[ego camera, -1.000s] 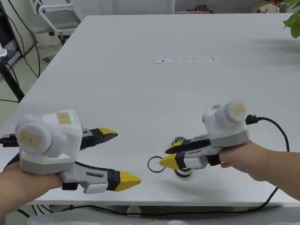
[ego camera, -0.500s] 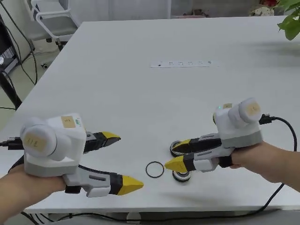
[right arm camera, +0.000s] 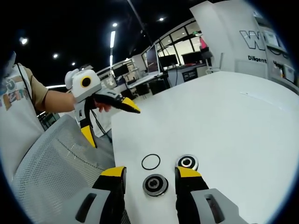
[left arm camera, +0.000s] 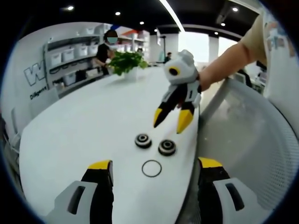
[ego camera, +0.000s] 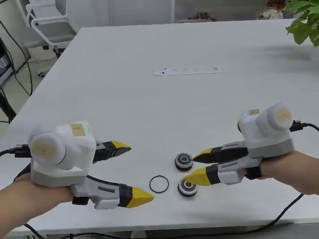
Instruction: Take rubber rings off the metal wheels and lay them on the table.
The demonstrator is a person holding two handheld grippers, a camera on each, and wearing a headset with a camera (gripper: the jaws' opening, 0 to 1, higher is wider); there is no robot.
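Head view: left hand-held gripper point(ego camera: 138, 171) and right hand-held gripper point(ego camera: 191, 168) gape empty; ring point(ego camera: 151, 184) near table point(ego camera: 149, 109) edge.

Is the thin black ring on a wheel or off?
Off. The rubber ring lies flat on the table by itself, beside the two metal wheels, touching neither.

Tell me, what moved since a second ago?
The right gripper drew back toward the person's right, away from the near wheel and far wheel, so both now show in full near its open jaw tips. It holds nothing. The rubber ring, both wheels and the open left gripper stayed where they were; the camera shifted a little.
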